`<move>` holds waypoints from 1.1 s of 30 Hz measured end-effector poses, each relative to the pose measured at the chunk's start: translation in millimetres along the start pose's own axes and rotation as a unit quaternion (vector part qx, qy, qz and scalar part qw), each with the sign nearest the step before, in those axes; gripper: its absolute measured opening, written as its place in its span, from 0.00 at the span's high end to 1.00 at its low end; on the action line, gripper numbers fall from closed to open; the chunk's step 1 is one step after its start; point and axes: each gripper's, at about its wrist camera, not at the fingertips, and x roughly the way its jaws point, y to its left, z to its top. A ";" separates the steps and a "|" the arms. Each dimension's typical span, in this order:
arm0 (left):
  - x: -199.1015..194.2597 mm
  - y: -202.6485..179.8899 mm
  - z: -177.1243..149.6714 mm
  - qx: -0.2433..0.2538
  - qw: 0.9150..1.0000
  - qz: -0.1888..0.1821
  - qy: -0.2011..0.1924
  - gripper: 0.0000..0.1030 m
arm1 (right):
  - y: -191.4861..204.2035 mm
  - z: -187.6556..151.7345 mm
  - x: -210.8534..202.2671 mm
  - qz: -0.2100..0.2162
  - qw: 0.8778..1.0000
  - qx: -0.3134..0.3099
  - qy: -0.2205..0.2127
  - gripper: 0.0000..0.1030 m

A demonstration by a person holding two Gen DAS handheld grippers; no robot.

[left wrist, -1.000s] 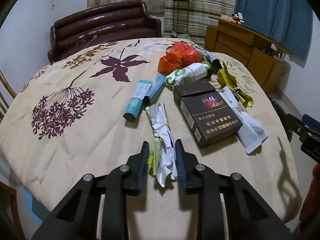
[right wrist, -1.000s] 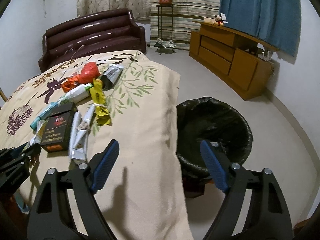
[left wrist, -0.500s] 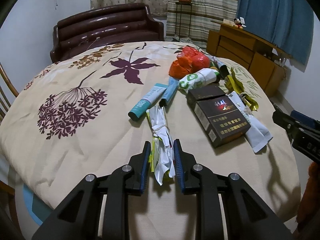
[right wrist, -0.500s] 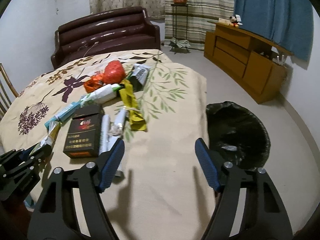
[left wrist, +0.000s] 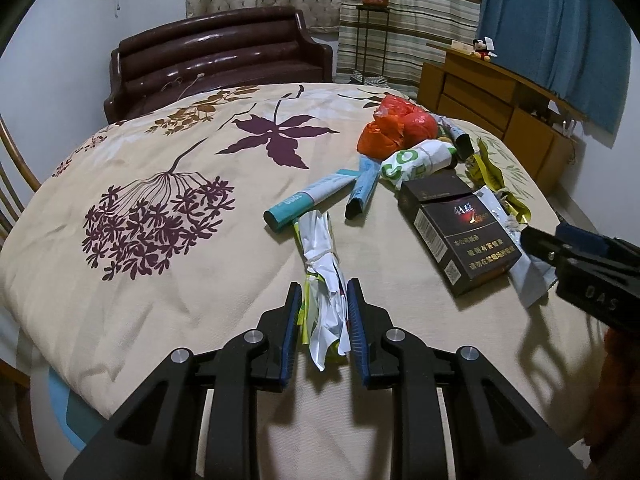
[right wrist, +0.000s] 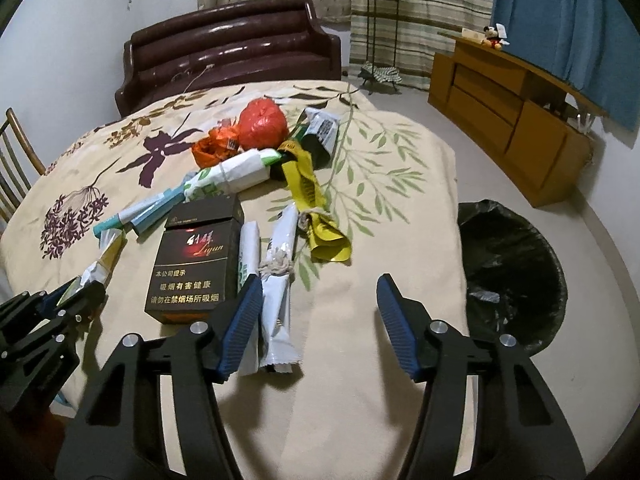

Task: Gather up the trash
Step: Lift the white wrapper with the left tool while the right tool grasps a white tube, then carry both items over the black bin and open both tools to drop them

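My left gripper (left wrist: 324, 285) is shut on a crumpled white and yellow wrapper (left wrist: 322, 256) that lies on the flowered tablecloth (left wrist: 168, 160). Its tips also show at the left edge of the right wrist view (right wrist: 72, 296). My right gripper (right wrist: 319, 280) hovers over the cloth with its jaws closing and still wide apart. Long white wrappers (right wrist: 280, 276) lie just inside its left finger, and no pad presses on them. A dark cigarette box (right wrist: 196, 256) sits to the left of them. A bin with a black liner (right wrist: 516, 268) stands on the floor to the right.
More litter lies farther back: a red bag (right wrist: 262, 122), a yellow wrapper (right wrist: 316, 208), a teal tube (left wrist: 308, 196), a white-green roll (left wrist: 416, 158). A brown sofa (right wrist: 232, 52) stands behind the table, a wooden cabinet (right wrist: 512, 120) by the right wall and a chair (left wrist: 12, 184) at left.
My right gripper has swung left from above the bin to above the table, and its jaws have narrowed. The left jaws have drawn in slightly on the wrapper.
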 end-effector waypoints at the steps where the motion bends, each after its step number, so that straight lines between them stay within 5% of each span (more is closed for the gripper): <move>1: 0.2 0.4 0.1 0.001 1.000 0.000 0.000 0.76 | 1.2 0.2 1.2 0.001 1.000 -0.002 0.002 0.45; 7: 1.6 -1.4 -0.4 0.008 1.000 -0.004 -0.002 0.76 | 7.5 0.0 8.9 0.006 1.000 -0.009 0.012 0.55; 14: 1.5 -2.9 -0.7 0.007 1.000 -0.006 -0.003 0.76 | 6.9 -1.4 10.5 0.017 1.000 -0.009 0.018 0.78; 33: -15.9 -12.5 5.8 0.001 0.999 -0.026 -0.033 0.79 | -18.0 -9.0 -20.8 0.007 1.000 0.009 -0.014 0.78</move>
